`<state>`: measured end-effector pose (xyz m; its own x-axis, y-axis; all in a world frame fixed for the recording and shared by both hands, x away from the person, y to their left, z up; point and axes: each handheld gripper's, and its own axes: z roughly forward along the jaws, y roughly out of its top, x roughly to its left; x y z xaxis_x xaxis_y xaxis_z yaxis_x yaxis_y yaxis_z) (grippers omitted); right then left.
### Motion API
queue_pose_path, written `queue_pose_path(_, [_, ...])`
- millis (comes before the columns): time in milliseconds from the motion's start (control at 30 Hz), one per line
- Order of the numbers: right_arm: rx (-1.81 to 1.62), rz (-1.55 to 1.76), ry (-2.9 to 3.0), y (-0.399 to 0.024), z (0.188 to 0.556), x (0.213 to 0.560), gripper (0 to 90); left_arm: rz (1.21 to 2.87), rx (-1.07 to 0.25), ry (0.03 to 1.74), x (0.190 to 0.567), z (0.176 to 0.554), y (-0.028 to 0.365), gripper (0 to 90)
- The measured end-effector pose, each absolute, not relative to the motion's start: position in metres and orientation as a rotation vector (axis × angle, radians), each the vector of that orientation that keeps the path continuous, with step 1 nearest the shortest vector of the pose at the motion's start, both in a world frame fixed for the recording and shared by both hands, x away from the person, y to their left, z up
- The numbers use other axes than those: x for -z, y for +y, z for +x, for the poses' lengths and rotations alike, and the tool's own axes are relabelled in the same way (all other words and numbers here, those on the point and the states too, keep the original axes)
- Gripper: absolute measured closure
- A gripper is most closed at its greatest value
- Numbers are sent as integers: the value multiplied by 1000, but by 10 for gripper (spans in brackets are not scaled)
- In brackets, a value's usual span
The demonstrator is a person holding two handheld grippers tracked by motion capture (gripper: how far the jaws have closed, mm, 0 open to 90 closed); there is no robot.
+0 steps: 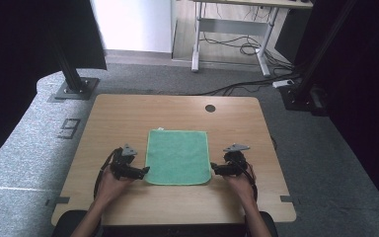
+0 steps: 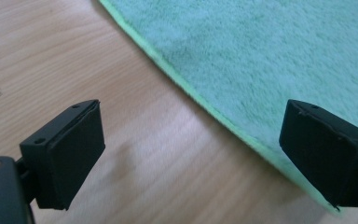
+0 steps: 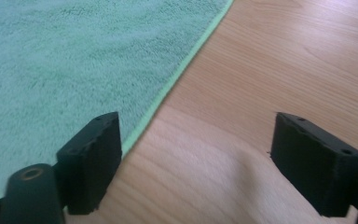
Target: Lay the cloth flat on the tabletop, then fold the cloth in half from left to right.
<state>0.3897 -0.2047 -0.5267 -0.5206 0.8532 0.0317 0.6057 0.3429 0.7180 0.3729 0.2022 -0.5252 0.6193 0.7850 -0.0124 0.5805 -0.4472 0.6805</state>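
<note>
1. Wooden table [image 1: 128, 118]: fills the centre of the high view.
2. Green towel [image 1: 178, 156]: lies flat at mid-frame, between both grippers.
3. Left gripper [image 1: 143, 171]: jaws spread, empty, at the towel's lower-left corner.
4. Right gripper [image 1: 213, 169]: jaws spread, empty, at its lower-right corner.
5. Risk: a jaw sliding over the hem [image 3: 168, 93] instead of under it would likely push and bunch the cloth

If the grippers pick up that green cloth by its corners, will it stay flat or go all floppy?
Probably floppy: the green cloth looks like soft, fuzzy towel lying flat on the table. It seems thin and light, so it should sag between the corners. Its nap likely grips, not slips.
</note>
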Motion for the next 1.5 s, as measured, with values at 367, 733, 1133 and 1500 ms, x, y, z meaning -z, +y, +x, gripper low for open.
queue_pose_path(367, [-966, 1309, 2294, -224, 372, 542, 29, 2187, -427, 1153, 533, 355, 231, 66])
queue_pose_path(733, [-950, 1270, 2282, -224, 369, 555, 0, 2199, -413, 1145, 548, 356, 237, 0])
queue_pose_path(1133, [-962, 1270, 2265, -224, 367, 557, 0, 2195, -414, 1130, 548, 356, 238, 0])
queue_pose_path(1500, [-961, 1272, 2263, -224, 367, 557, 0, 2195, -414, 1129, 548, 356, 238, 0])
